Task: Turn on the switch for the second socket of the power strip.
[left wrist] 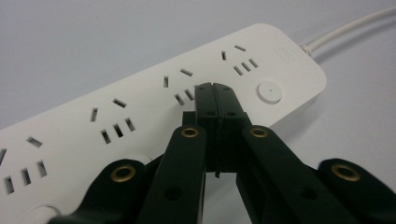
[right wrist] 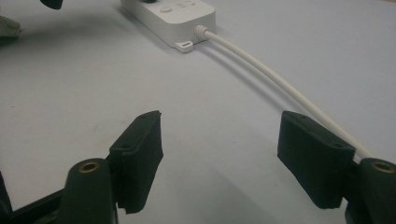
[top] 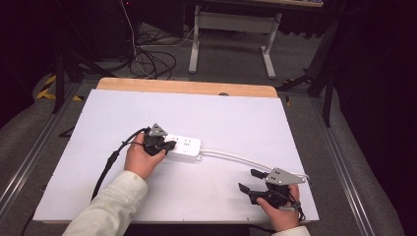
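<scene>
Hidden and cut off

The left hand (top: 142, 160) and left gripper (top: 164, 145) cover the power strip's (top: 184, 147) near end; its white cable (top: 236, 158) passes out of sight behind the right gripper (top: 250, 180).

A power strip (top: 183, 146) lies mid-frame on the worktop (top: 221, 118), its cord (top: 236, 158) running toward lower right. Left tongs (top: 166, 146) sit over it; right tongs (top: 250, 180) lower right.
</scene>
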Demonstrator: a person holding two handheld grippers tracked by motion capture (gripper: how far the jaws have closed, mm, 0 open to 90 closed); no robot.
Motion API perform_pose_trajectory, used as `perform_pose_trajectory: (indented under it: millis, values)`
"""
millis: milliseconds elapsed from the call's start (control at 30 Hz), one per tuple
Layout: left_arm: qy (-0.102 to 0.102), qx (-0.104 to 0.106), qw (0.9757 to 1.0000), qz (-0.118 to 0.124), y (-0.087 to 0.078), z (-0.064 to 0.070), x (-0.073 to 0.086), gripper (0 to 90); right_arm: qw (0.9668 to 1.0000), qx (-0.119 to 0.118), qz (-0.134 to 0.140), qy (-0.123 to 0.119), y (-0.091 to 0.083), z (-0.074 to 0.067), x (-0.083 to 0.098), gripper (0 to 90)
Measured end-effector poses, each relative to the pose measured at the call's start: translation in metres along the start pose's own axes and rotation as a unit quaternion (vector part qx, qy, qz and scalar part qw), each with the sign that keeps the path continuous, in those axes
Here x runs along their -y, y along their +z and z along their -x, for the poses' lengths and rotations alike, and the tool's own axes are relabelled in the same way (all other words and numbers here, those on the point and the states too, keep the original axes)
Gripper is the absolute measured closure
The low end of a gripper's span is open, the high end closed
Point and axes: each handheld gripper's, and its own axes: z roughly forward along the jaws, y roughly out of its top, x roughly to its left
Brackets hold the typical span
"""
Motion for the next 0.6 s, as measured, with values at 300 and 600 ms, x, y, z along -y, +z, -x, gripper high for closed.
perform_pose_trajectory:
  millis: [300,600]
  values:
    - [0.003,-0.003,1.0000,-0.006,0.0002,-0.0002,-0.0008,89.9,1.0000,0.000,-0.001,0.000,-0.0001,0.0001,0.0002,31.3]
    - [0.018,-0.007,0.9997,-0.014,0.0003,0.0033,-0.0061,89.9,1.0000,-0.001,-0.003,0.004,0.0009,0.0008,0.0008,31.3]
